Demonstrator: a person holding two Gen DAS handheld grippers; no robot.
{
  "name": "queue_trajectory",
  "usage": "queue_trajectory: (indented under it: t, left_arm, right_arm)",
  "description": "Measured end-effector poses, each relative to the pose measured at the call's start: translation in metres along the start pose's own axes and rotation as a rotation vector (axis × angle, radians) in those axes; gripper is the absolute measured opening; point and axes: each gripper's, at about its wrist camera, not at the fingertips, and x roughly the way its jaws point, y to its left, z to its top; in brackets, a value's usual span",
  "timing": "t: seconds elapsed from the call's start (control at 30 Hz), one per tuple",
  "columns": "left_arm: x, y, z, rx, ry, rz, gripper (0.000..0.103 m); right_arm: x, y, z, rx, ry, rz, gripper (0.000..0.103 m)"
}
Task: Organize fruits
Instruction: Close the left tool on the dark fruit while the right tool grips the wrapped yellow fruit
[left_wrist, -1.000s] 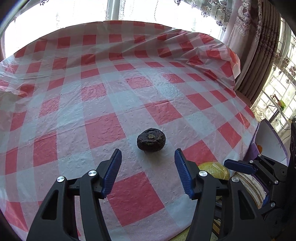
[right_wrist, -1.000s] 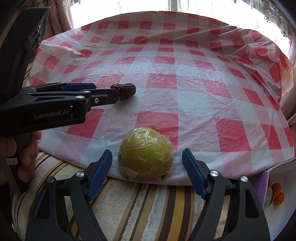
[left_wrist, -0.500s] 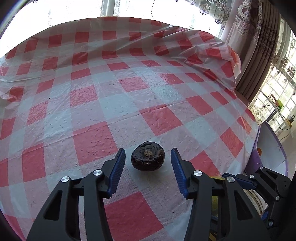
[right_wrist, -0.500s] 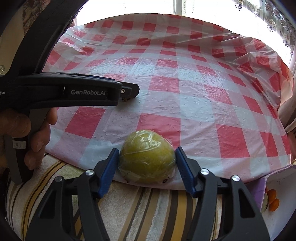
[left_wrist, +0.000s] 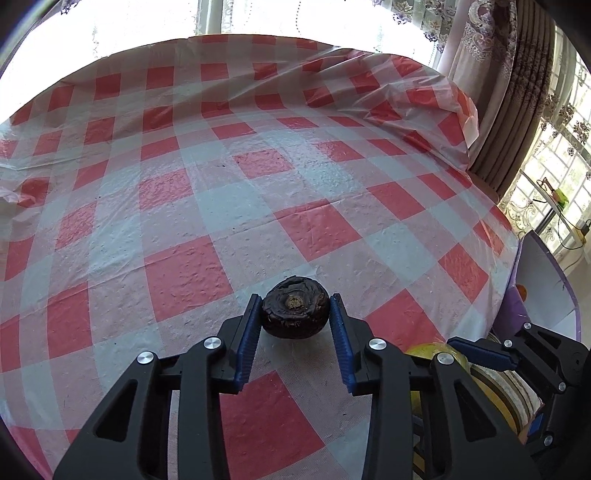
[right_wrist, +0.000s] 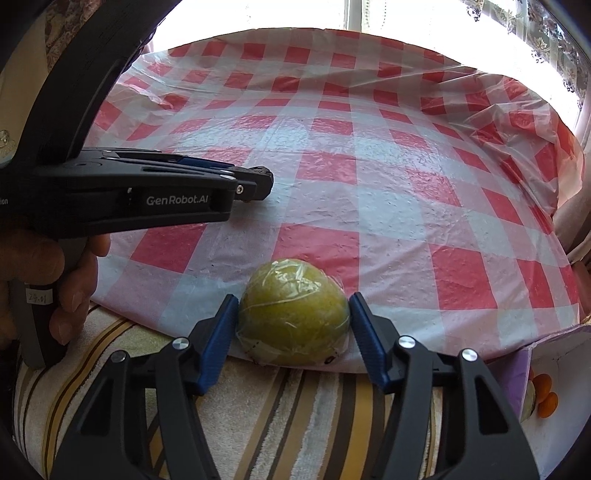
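Sitting between the blue pads of the left gripper (left_wrist: 295, 314), a dark wrinkled fruit (left_wrist: 295, 313) is being clamped from both sides, its flat underside resting on the tabletop (left_wrist: 221, 192). Its puckered stem scar is facing the left wrist camera, and its long axis is running across from pad to pad. Just to the right, the right gripper (right_wrist: 293, 321) is pressing on a plastic-wrapped yellow-green fruit (right_wrist: 293, 314) at the tabletop's near edge, its rounder end pointing away. A red-and-white checked plastic cloth (right_wrist: 369, 177) is covering the tabletop, over a striped towel (right_wrist: 295, 413). Patterned curtains (left_wrist: 517, 74) are hanging by bright windows.
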Motion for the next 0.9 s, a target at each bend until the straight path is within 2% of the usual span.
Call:
queue_trajectory:
  t: [0.37, 0.9]
  left_arm:
    - [-0.025, -0.008, -0.011, 0.014, -0.05, 0.038, 0.035]
    - [-0.056, -0.024, -0.028, 0.029, -0.088, 0.054, 0.035]
  right_arm:
    - [-0.008, 0.0, -0.007, 0.017, -0.005, -0.035, 0.061]
    - [-0.033, -0.007, -0.017, 0.069, -0.038, -0.061, 0.061]
